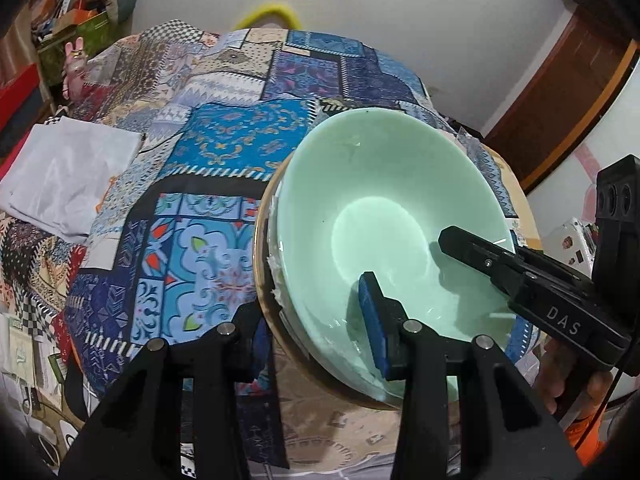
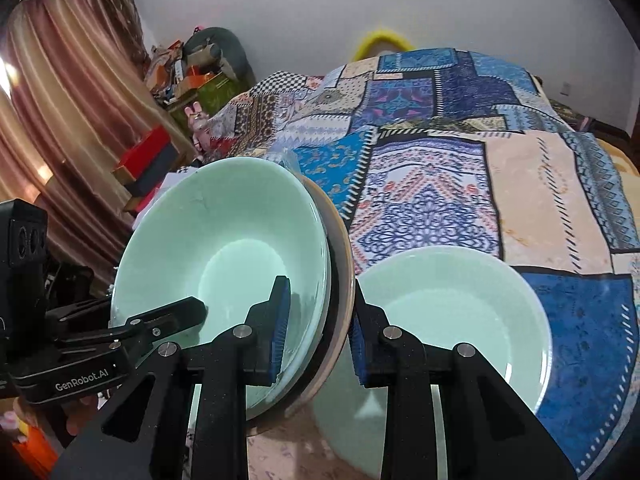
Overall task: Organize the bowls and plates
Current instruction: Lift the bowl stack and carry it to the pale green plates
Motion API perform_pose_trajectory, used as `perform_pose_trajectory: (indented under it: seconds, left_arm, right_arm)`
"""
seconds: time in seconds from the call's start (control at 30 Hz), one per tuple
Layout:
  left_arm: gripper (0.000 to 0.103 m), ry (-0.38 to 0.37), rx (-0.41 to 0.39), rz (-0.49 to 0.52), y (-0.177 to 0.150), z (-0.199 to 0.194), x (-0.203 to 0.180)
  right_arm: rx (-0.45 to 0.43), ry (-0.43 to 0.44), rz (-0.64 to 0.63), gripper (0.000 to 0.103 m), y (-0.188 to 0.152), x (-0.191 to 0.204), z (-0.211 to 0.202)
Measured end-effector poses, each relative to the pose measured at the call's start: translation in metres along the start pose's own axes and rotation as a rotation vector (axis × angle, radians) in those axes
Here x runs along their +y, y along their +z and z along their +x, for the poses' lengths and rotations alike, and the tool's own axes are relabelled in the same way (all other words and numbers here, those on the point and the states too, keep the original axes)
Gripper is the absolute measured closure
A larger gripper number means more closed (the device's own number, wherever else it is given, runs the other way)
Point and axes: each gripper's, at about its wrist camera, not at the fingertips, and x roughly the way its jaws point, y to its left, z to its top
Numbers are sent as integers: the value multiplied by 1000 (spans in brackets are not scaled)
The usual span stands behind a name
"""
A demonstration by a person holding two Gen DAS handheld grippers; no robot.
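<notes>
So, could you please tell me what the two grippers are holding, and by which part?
Both hold the stack of green bowls by its near rim: the left gripper and the right gripper each clamp that edge, one finger inside, one outside.

bedspread: busy patchwork quilt [image 2: 440, 160], mostly blues from what I see
fabric: folded white cloth [image 1: 68, 176] lying on it
corner: pink bunny toy [image 1: 76, 64]
window: brownish curtains [image 2: 60, 120]

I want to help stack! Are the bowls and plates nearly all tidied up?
Partly. Done: a green bowl already sits nested on a tan plate. In hand: the left gripper and right gripper both clamp that stack's rim, tilted. Left: another green dish lies alone on the patterned cloth, not yet stacked.
</notes>
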Motion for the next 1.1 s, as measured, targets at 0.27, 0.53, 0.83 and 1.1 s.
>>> perform_pose_trajectory:
  seconds: [0.27,0.53,0.83,1.1]
  left_arm:
    - [62,-27,11,39,4,7,-25]
    - [62,-46,26,74,5,17,-49]
    - [62,-62,51,100,5,30,-69]
    - [62,-64,76,124,5,41,-81]
  right_arm:
    - [-22,-24,33,78,-4,-21,-18]
    - [-34,-44,65,78,-8,-42,-32]
    - [-40,-61,100,78,-13,-60,-41]
    - [-32,-69,131,78,-19,-75,-42]
